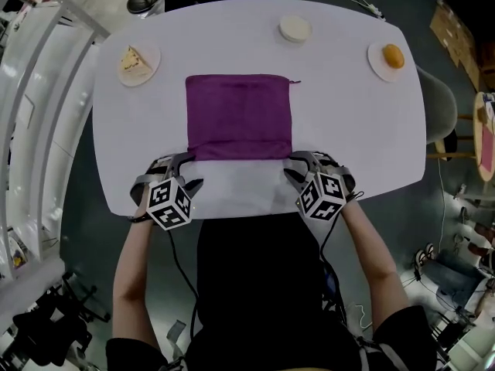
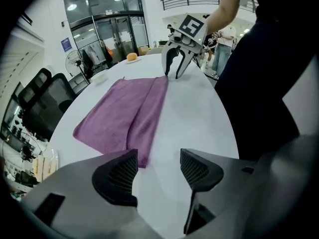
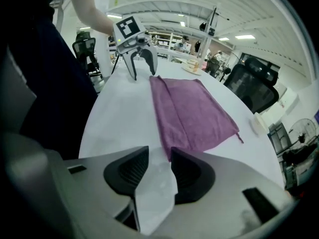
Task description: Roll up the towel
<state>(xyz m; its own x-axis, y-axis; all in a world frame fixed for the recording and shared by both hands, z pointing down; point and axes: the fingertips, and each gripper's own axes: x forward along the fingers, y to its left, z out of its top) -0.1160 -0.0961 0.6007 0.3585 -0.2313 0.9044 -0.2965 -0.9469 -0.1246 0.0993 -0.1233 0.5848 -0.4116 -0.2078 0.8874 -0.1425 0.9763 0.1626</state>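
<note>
Purple towel (image 1: 240,117) lies flat on the white table (image 1: 348,130), its near edge just ahead of the left gripper (image 1: 186,167) and the right gripper (image 1: 296,166), one at each near corner; far beyond the left one a plate (image 1: 153,52) holds cake (image 1: 133,60), and beyond the right one a second plate (image 1: 375,62) holds an orange (image 1: 394,56). In the left gripper view the jaws stand wide apart over bare table, with the towel's corner just beside the left pad. In the right gripper view the jaws stand narrowly apart and pinch nothing, with the towel's corner just ahead of the gap.
</note>
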